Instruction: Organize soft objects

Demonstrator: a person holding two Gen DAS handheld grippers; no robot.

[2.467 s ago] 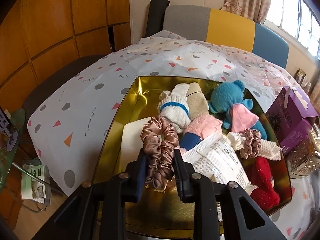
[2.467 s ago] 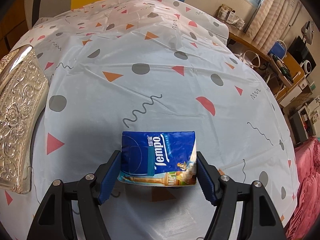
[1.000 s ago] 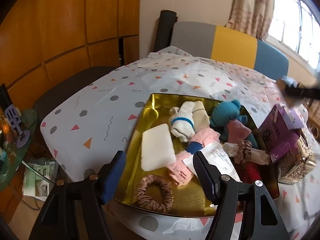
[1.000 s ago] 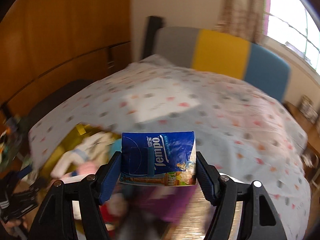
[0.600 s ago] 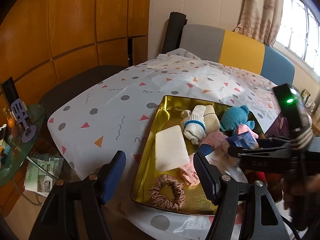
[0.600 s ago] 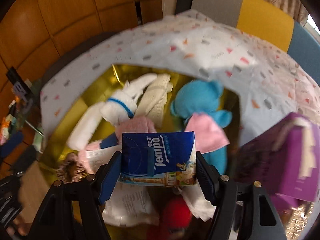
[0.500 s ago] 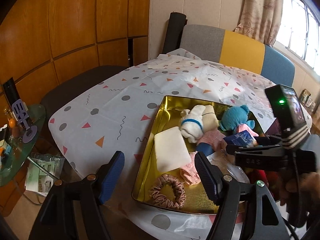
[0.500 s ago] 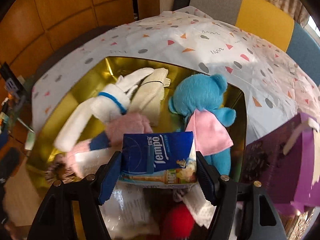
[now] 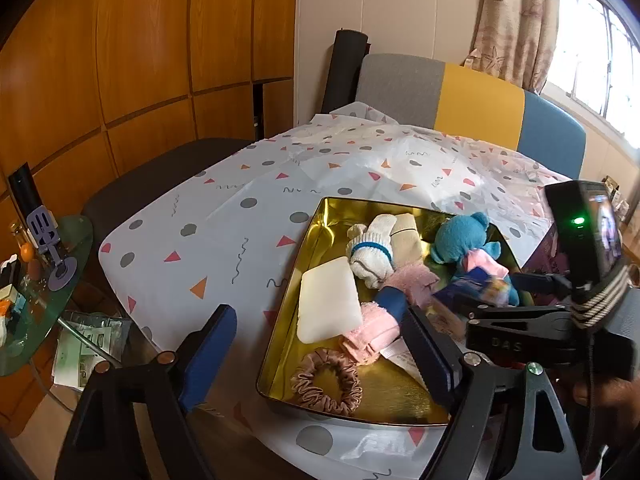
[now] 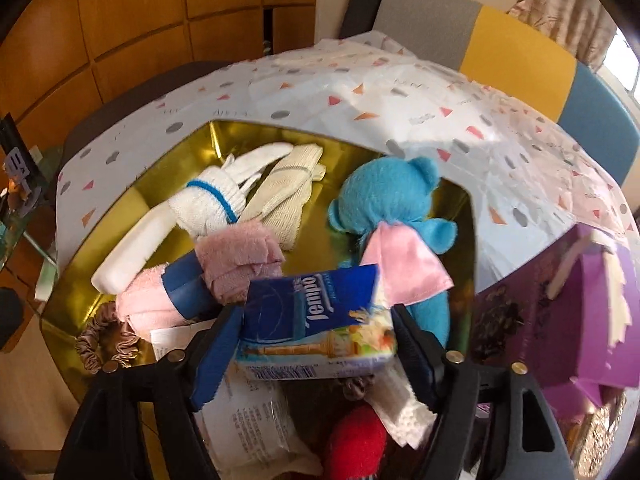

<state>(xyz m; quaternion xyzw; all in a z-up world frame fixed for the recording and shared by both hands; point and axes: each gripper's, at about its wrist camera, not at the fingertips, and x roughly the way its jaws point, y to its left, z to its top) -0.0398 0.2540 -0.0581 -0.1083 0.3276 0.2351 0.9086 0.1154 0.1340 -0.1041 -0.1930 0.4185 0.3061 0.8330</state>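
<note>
Tissue pack [image 10: 316,312], earlier over tablecloth [image 10: 400,92], tilts between opening right gripper [image 10: 308,344] above tray [image 10: 100,232].

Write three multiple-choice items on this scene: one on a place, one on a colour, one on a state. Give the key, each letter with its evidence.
1. Where does the pink scrunchie lie?
A. in the gold tray's near corner
B. on the purple box
C. on the tablecloth

2. What colour is the teddy bear?
A. red
B. blue
C. white

3. How is the left hand-held gripper?
A. shut on a sock
B. shut on the scrunchie
C. open, nothing between its fingers

Key: A, the scrunchie sits on the tray floor by the near rim; B, its plush is bright blue; C, its jaws are opening with only tray and cloth seen through the gap.
</note>
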